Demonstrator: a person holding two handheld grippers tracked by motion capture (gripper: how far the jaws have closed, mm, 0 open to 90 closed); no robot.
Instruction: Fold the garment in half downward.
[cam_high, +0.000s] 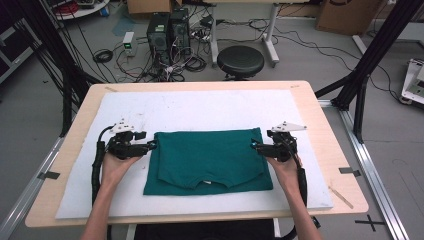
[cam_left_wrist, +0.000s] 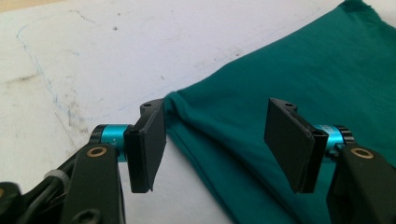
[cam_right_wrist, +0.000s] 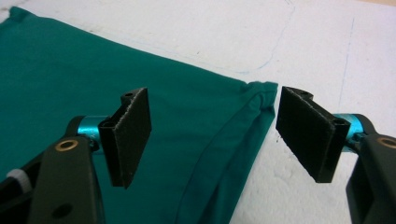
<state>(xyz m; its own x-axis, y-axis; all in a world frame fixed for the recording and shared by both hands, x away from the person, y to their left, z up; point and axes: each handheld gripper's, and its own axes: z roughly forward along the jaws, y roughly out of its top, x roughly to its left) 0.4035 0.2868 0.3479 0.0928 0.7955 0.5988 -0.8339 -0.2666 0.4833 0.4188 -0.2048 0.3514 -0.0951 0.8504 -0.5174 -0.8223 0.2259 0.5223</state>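
Flat on the white mat (cam_high: 200, 107) lies a folded green shirt (cam_high: 207, 157), reaching toward the table's (cam_high: 320, 115) near edge. Left gripper (cam_high: 152, 145) and right gripper (cam_high: 254, 145) sit at its side edges, jaws spread, pinching nothing.

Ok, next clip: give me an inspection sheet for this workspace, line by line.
Surface: wooden table with a scuffed white board on it.
Job's things: green T-shirt folded flat on the board, collar toward the person.
Clutter: nothing seen on the board besides the shirt.
Grippers: left gripper and right gripper open, one at each far corner of the shirt, cloth edge between the jaws, pads not pressing.
Cables: black cable trails along each forearm; loose wires on the floor.
Surroundings: round stool, computer towers, black frame legs.
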